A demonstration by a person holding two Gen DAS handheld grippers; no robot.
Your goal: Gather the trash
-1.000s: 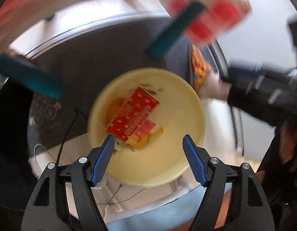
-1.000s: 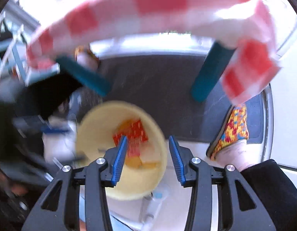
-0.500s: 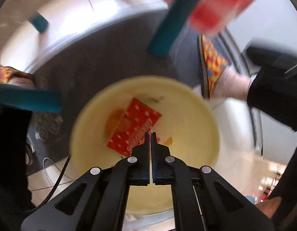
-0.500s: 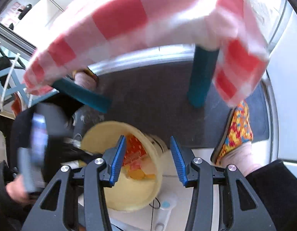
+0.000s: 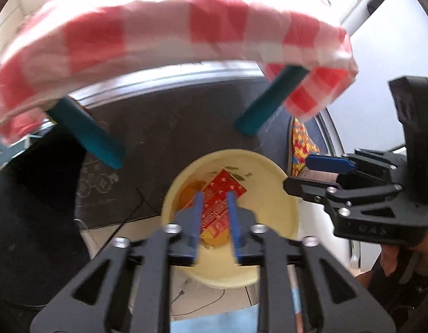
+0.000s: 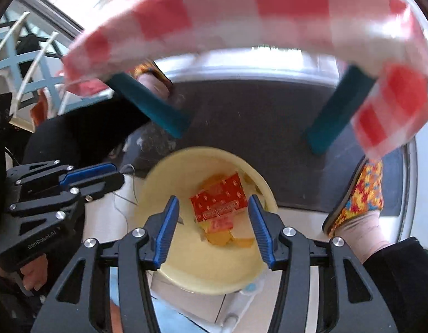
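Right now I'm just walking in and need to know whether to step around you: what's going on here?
A person holds two tongs over a yellow bin on the floor beside a table with a red checked cloth. A red wrapper and orange scraps already lie inside. The left tongs are slightly open and empty; the right tongs are wide open and empty. Nothing is being carried.

"GenRobot.AI" in pale letters on the black body of the left gripper [image 6: 118, 176], seen left of the right tongs, red wrapper [image 6: 219, 201] print too blurred to read
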